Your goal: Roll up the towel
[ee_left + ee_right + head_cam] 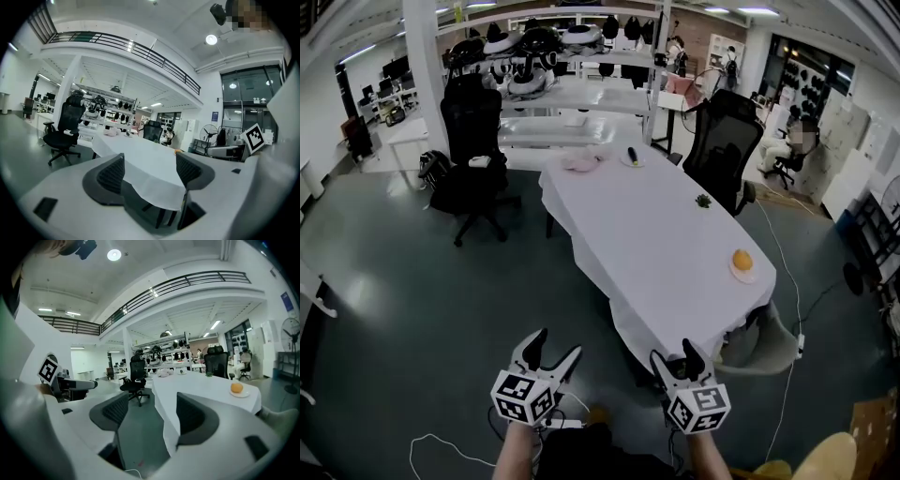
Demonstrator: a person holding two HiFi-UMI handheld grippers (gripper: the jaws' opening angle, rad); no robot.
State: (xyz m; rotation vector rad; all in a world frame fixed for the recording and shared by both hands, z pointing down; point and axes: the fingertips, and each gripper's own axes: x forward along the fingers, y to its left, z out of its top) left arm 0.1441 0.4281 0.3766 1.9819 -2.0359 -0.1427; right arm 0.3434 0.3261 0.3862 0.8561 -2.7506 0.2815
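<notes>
- Jaws apart, nothing between them: left hand-held gripper (pixel 558 344) and right hand-held gripper (pixel 673 352).
- Pink bundle, apparently the towel (pixel 580 162), lies at the far end of the surface (pixel 675 244), well apart from both.

At the worktop's (pixel 666 244) far end, a pink heap (pixel 580 162) and a dark thing (pixel 631 155) are too small to tell. The head view's lower edge cuts off both forearms (pixel 514 457).
</notes>
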